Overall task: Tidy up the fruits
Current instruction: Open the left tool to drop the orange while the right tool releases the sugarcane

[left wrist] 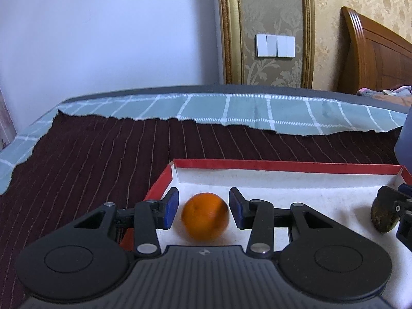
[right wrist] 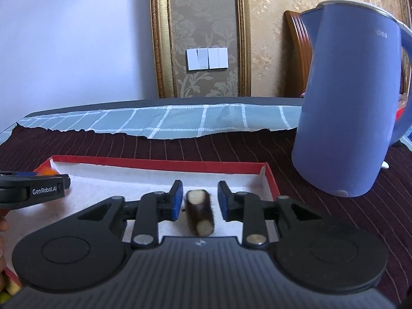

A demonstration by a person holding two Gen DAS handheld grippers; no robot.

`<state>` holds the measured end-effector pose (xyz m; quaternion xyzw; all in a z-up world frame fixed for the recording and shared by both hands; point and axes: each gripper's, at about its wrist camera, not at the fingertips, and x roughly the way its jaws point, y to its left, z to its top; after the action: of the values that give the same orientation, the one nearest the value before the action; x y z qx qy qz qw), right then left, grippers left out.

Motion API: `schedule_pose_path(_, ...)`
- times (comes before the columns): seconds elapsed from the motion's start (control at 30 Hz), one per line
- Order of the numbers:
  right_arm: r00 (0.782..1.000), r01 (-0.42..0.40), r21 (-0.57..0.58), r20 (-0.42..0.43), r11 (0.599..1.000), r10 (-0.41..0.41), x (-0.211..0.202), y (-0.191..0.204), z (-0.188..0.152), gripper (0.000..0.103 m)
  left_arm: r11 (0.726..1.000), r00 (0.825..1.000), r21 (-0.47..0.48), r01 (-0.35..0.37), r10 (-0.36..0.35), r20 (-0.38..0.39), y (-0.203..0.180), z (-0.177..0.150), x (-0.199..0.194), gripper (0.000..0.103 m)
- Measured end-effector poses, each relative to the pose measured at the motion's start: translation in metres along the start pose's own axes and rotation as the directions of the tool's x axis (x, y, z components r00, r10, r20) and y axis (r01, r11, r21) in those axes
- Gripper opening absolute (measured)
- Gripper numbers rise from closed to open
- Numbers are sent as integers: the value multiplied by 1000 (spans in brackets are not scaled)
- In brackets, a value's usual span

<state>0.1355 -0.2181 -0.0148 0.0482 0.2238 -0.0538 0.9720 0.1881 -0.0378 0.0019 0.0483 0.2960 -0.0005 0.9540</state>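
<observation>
We see the left tool (left wrist: 203, 209) over the near left part of a shallow red-rimmed tray (left wrist: 283, 166) with a white floor, its blue pads standing apart on either side of an orange (left wrist: 205, 216) that lies on the tray floor; a thin gap shows on each side, so the pads do not press the fruit. The right tool (right wrist: 200, 200) hangs over the right part of the same tray, its pads also apart, with a short dark brown piece, pale at its cut ends (right wrist: 199, 212), lying between them and touching neither. The tray sits on a dark striped cloth (left wrist: 90, 154) on the bench, and a blue kettle (right wrist: 347, 103) stands just beside the tray's right end.
</observation>
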Motion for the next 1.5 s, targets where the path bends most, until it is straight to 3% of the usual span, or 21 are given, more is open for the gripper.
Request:
schedule_pose_path(0.07,1000,0,-3,-1,1000,0,0,0,0,29,1000,1000,8,0,0,13,-2,-1,-2,57)
schedule_pose_path(0.23,1000,-3,9,-8,1000,3,0,-2,-1,29,1000,1000,17,-9,8,23,-3,-2,-3,58)
schedule_pose_path(0.43,1000,1,14,-1,1000,-1,-1,-2,-1,40,1000,1000,13,-2,2,17,-3,-1,-3,58)
schedule_pose_path(0.57,1000,6,26,15,1000,-7,-5,-4,-2,57,1000,1000,21,-2,2,17,-3,-2,-3,67)
schedule_pose_path(0.7,999,10,27,32,1000,-11,-10,-6,-3,57,999,999,39,-5,4,33,-5,-3,-10,67)
schedule_pose_path(0.9,998,-5,35,59,999,3,-21,-9,-5,77,998,999,59,1,-4,42,-6,-8,-23,67)
schedule_pose_path(1.0,997,-21,37,72,999,18,-26,-10,-6,88,998,999,61,-1,-2,53,-4,-12,-34,77)
schedule_pose_path(1.17,995,-27,10,95,1000,26,-39,-3,-12,102,997,995,70,-11,4,100,-3,-20,-56,80)
schedule_pose_path(1.5,992,-54,-16,109,998,56,-64,7,-32,103,999,995,34,37,-40,94,10,-38,-81,84)
